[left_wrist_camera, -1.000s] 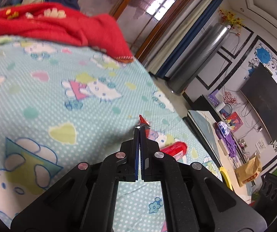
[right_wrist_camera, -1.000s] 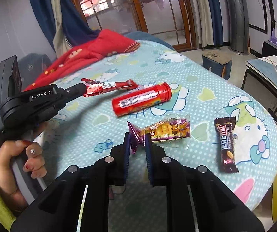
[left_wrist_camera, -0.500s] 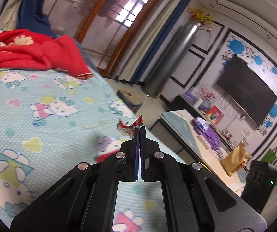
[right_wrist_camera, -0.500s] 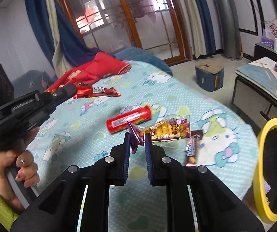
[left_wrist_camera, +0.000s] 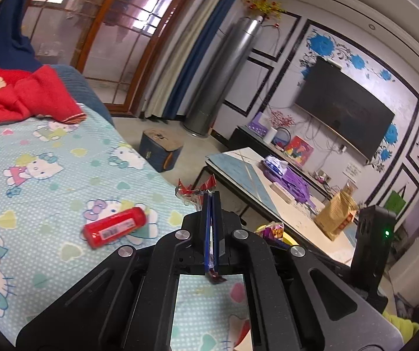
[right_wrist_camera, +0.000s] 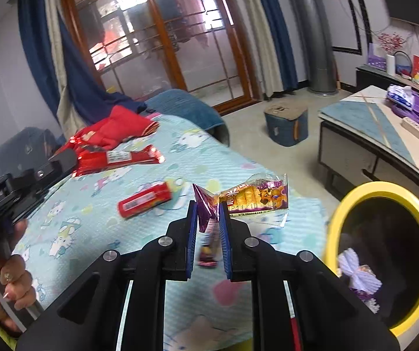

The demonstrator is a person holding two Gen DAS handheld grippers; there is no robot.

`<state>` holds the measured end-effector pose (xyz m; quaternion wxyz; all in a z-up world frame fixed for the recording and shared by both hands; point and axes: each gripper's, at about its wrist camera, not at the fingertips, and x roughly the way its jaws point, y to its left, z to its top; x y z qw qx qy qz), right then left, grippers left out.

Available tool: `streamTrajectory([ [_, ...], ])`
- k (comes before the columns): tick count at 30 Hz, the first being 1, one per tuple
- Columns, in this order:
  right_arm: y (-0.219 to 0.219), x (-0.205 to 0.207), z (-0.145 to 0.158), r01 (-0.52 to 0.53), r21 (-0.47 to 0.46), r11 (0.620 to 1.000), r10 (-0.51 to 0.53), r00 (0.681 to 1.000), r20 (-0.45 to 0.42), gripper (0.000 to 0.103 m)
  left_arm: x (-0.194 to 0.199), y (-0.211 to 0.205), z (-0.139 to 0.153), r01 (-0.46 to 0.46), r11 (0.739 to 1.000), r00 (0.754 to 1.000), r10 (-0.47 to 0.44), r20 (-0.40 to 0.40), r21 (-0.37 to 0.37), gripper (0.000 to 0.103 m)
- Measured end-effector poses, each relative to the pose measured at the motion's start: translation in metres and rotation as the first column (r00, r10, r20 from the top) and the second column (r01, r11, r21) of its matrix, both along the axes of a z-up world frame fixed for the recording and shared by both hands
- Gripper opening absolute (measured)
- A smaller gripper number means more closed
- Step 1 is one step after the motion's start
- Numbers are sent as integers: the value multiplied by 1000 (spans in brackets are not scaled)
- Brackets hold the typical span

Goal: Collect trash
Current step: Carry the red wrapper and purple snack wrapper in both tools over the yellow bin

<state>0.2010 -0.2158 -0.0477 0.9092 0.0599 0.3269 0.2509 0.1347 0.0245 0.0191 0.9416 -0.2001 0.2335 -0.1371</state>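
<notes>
- Trash showed in the left wrist view as a crinkled red foil wrapper, pinched flat in the fully closed left tool above the patterned bed; a red plastic tube lay uncollected.
- In the right wrist view, the right tool held narrowly a purple-and-yellow snack packet near the yellow-rimmed bin. Best centre each wrapper over the opening before releasing.

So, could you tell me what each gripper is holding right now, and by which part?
The left gripper is shut on one end of a red wrapper. The right gripper pinches the twisted purple end of a snack packet.
</notes>
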Motion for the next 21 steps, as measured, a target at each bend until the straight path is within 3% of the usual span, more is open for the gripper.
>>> streamTrajectory([
  [21,-118,5,-31,207,-18,978,-207,976,-68,15,9,-96,-14,195,975,981,-193,-34,103,0],
])
